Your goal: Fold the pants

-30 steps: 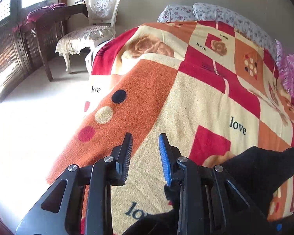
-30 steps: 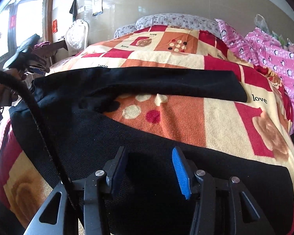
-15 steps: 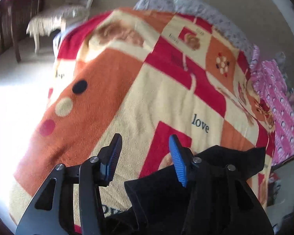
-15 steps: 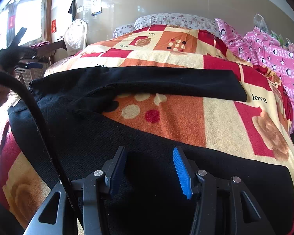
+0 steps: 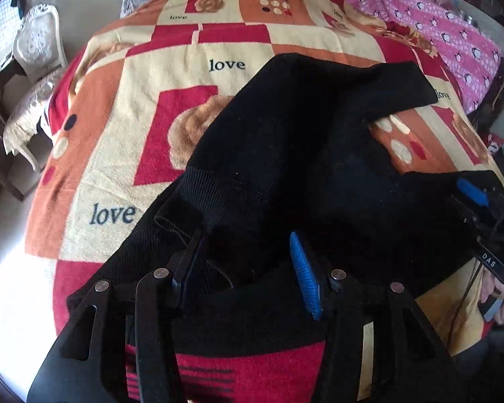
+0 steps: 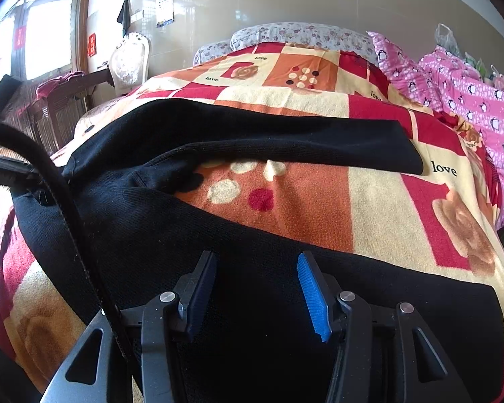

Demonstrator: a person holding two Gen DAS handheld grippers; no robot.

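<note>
Black pants (image 5: 302, 141) lie spread on a bed covered by a red, orange and cream patchwork blanket (image 5: 144, 107). In the left wrist view my left gripper (image 5: 245, 255) is open over the ribbed waistband end, its jaws on either side of a bunched fold. My right gripper (image 5: 477, 201) shows at the right edge, over the other leg. In the right wrist view the pants (image 6: 238, 141) spread in a V, with blanket (image 6: 285, 198) between the legs. My right gripper (image 6: 257, 280) is open, low over the near leg.
A white chair (image 5: 33, 63) stands left of the bed. Pink bedding (image 5: 453, 37) is piled on the bed's far right side. Floral pillows (image 6: 285, 33) lie at the head. A dark wooden table (image 6: 67, 100) is by the window.
My left gripper has swung right from bare blanket to over the pants' waistband and opened wider. The right gripper has barely moved.
</note>
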